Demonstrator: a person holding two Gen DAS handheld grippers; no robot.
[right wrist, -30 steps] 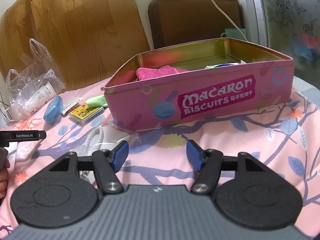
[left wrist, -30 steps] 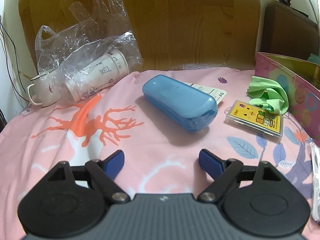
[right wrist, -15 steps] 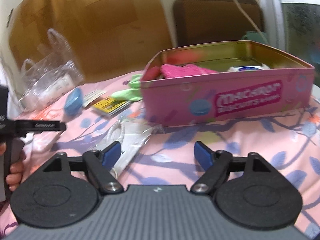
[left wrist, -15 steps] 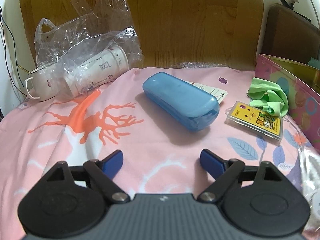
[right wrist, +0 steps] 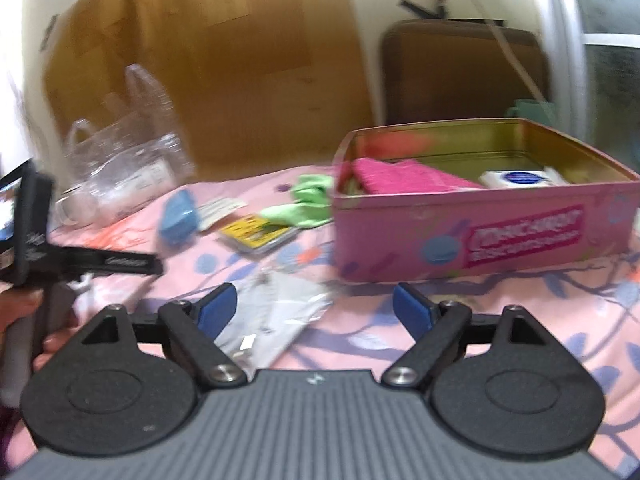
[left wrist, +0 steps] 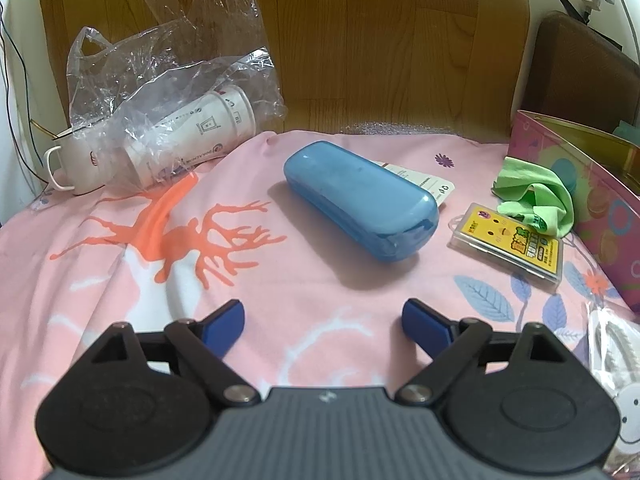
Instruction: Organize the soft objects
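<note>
A crumpled green cloth (left wrist: 536,196) lies on the pink bedsheet against the pink biscuit tin (left wrist: 580,184). In the right wrist view the green cloth (right wrist: 308,204) sits left of the tin (right wrist: 480,232), which holds a folded pink towel (right wrist: 400,176) and a small white box (right wrist: 516,178). My left gripper (left wrist: 323,312) is open and empty, short of a blue glasses case (left wrist: 360,204). The jaws of my right gripper (right wrist: 316,296) are opening with nothing between them, above a clear packet (right wrist: 276,316).
A yellow card pack (left wrist: 512,240) lies between the case and the tin. A clear plastic bag (left wrist: 168,92) with a paper cup and a white mug (left wrist: 76,160) sits at the back left. A wooden headboard stands behind. A hand (right wrist: 24,316) holds the left tool.
The right view has swung left, so the tin now sits further right in it, and the right jaws have spread wider. The left view is almost unchanged.
</note>
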